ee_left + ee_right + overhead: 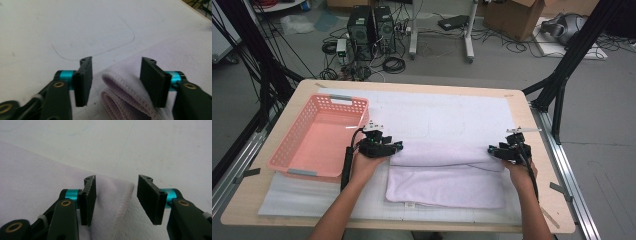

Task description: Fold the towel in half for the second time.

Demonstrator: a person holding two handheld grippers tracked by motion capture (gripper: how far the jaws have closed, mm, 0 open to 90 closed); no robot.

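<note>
Towel (446,175) lies folded on the white mat, just right of the pink basket (319,135). Left gripper (381,146) and right gripper (508,150) hover released over its far fold's two ends, pinching nothing. Folding looks mid-way; next, grasp those ends again.

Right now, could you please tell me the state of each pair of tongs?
Left tongs: open, astride the folded towel edge, not gripping.
Right tongs: open over the towel corner, holding nothing.
</note>
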